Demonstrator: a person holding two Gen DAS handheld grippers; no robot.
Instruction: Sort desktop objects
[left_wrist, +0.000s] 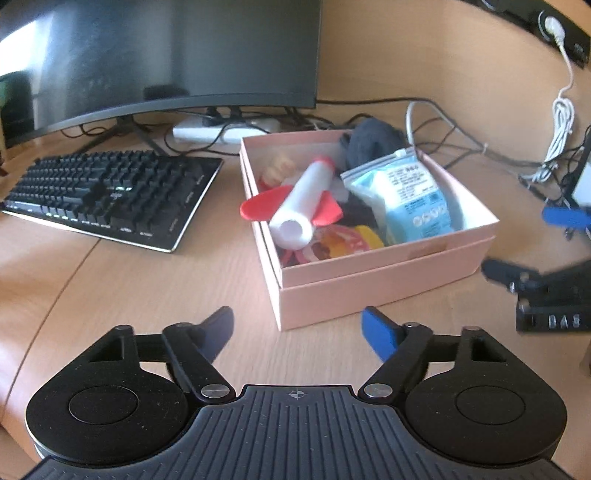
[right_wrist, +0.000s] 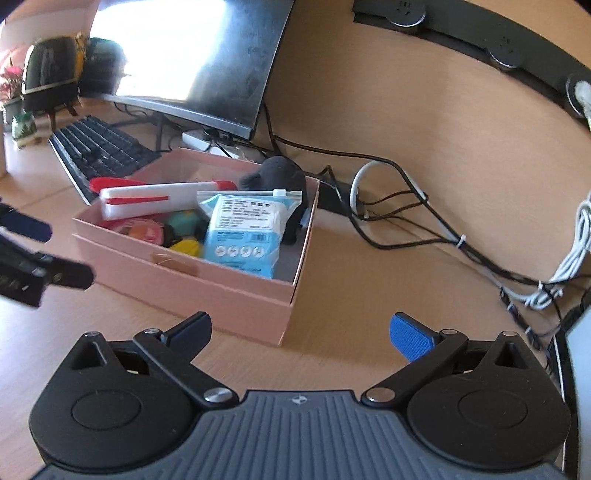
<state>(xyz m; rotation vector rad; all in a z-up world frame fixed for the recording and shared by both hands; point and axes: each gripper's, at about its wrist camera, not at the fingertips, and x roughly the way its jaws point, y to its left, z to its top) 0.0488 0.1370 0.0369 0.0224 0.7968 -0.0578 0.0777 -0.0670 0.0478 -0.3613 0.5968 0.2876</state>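
Observation:
A pink box (left_wrist: 388, 273) sits on the wooden desk and shows in the right wrist view too (right_wrist: 192, 284). It holds a white and red toy rocket (left_wrist: 303, 199), a blue wipes pouch (left_wrist: 406, 195), a dark plush (left_wrist: 373, 142) and small colourful items (left_wrist: 343, 243). My left gripper (left_wrist: 299, 332) is open and empty, just in front of the box's near corner. My right gripper (right_wrist: 299, 332) is open and empty, at the box's right front corner; it shows at the right of the left wrist view (left_wrist: 532, 247).
A black keyboard (left_wrist: 110, 192) lies left of the box under a dark monitor (left_wrist: 159, 55). A white power strip (left_wrist: 221, 131) and tangled cables (right_wrist: 424, 221) run behind and right of the box. A backpack (right_wrist: 51, 74) stands at far left.

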